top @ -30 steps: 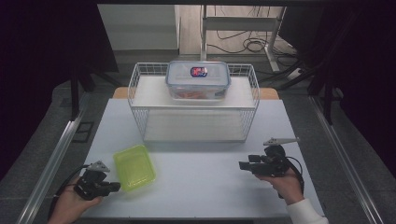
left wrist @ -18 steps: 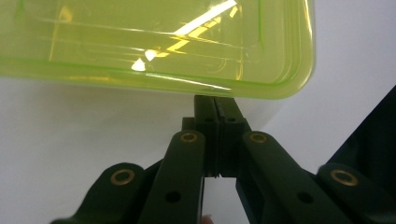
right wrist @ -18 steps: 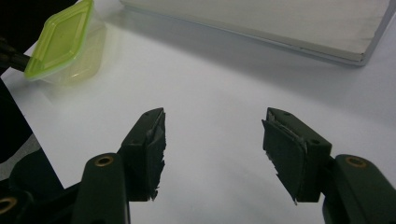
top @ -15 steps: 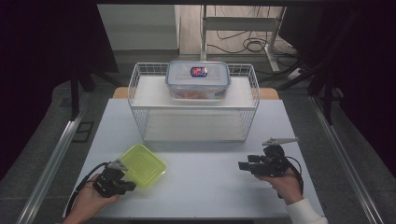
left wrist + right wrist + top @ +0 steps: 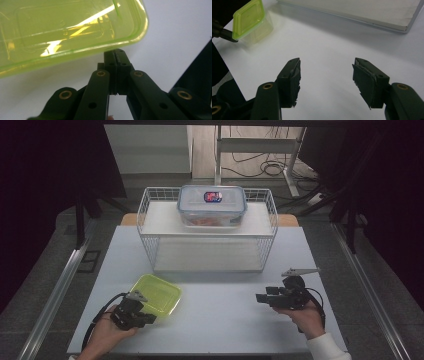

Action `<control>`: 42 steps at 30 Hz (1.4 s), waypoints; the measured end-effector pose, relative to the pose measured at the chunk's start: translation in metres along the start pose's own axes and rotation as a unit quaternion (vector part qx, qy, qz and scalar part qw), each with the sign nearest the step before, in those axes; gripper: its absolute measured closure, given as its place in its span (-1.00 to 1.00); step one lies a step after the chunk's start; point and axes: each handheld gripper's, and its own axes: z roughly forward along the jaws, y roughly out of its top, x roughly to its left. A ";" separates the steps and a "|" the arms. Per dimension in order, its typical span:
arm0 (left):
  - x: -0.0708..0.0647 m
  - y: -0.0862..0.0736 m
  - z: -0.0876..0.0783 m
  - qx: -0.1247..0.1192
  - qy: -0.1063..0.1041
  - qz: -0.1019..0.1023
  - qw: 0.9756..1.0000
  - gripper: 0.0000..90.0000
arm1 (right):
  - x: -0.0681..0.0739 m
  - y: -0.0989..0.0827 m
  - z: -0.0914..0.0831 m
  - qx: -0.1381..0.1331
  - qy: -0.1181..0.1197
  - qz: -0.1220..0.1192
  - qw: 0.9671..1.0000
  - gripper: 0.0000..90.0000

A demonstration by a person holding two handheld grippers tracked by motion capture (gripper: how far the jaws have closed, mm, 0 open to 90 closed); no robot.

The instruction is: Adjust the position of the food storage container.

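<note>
A yellow-green see-through plastic container (image 5: 156, 294) sits at the front left of the white table (image 5: 220, 330). My left gripper (image 5: 149, 319) is at its near edge. In the left gripper view the jaws (image 5: 115, 53) are pressed together on the rim of the container (image 5: 70, 32). The right gripper view shows the container (image 5: 248, 18) tilted, one side raised off the table. My right gripper (image 5: 260, 297) rests at the front right, pointing left. Its jaws (image 5: 325, 72) stand open with nothing between them.
A white wire basket (image 5: 150, 245) stands at the back middle of the table. On its top sits a clear lidded box (image 5: 212, 207) with a blue-edged lid. Bare table lies between the two grippers. Metal rails run along both sides.
My left gripper has moved right and a little away from the table's left edge, taking the yellow-green container along. The right gripper has stayed where it was.
</note>
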 end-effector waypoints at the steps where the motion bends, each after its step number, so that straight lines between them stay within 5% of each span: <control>1: 0.000 -0.001 -0.002 -0.001 0.000 0.001 1.000 0.99 | 0.000 0.000 -0.001 -0.001 0.000 0.000 1.000 -0.14; 5: 0.009 -0.007 -0.023 -0.027 0.010 -0.010 1.000 0.99 | -0.001 0.000 -0.002 -0.003 -0.001 0.000 1.000 -0.13; 9: 0.034 -0.006 -0.050 -0.071 0.023 -0.050 0.996 0.99 | -0.001 0.000 -0.001 -0.003 -0.003 0.001 1.000 -0.14; 13: 0.055 -0.001 -0.060 -0.083 0.042 -0.070 0.993 0.99 | 0.000 0.001 0.001 0.000 -0.002 -0.002 1.000 -0.14; 17: 0.079 0.005 -0.057 -0.083 0.058 -0.092 0.991 0.99 | 0.001 0.002 0.002 0.002 -0.001 -0.002 1.000 -0.14; 21: 0.098 0.012 -0.043 -0.059 0.079 -0.101 0.990 1.00 | 0.001 0.002 0.004 0.003 -0.001 -0.002 1.000 -0.14; 25: 0.107 0.011 -0.032 -0.044 0.076 -0.114 0.990 1.00 | -0.001 0.000 0.001 0.001 -0.003 0.000 1.000 -0.14; 33: 0.102 0.009 -0.026 -0.026 0.064 -0.102 0.992 1.00 | -0.001 -0.001 0.000 0.000 -0.005 0.002 1.000 -0.14; 42: 0.080 0.011 -0.022 -0.016 0.046 -0.081 0.996 1.00 | -0.001 0.000 0.003 0.004 -0.004 0.000 1.000 -0.14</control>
